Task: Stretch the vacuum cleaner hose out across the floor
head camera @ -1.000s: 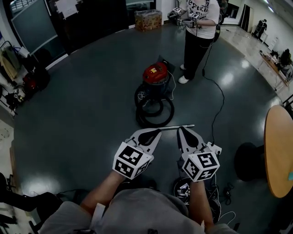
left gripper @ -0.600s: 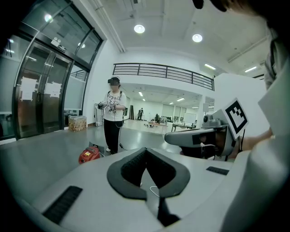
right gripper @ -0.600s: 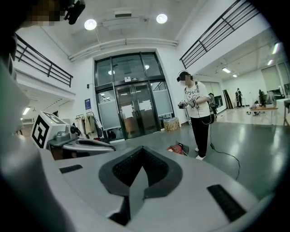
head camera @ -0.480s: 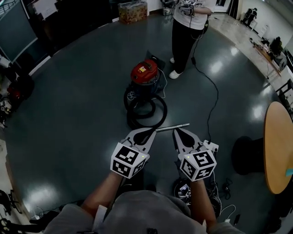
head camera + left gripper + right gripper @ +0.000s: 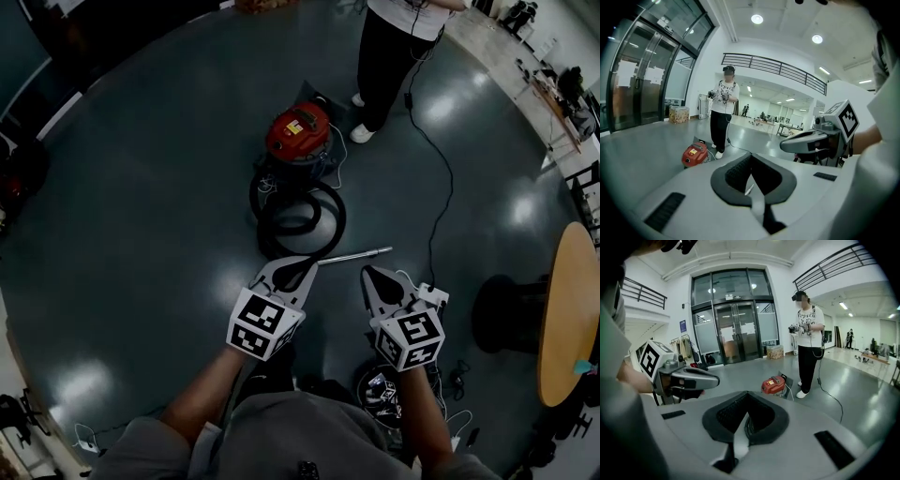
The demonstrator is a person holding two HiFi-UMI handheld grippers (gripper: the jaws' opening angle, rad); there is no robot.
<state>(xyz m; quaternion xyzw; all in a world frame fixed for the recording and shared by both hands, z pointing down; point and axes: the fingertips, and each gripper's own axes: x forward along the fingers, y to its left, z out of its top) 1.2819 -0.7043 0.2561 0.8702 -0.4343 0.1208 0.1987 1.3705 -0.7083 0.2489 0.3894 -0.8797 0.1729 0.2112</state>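
Jaws of the left gripper [image 5: 298,270] and right gripper [image 5: 373,277] are closed and empty. Black hose [image 5: 262,217] lies coiled on the floor against the red vacuum cleaner [image 5: 298,131], beyond both grippers. Its metal wand [image 5: 356,254] extends rightward.

Held out forward side by side, left tool [image 5: 298,270] and right tool [image 5: 373,277], jaws closed together, empty, tipped slightly downward.
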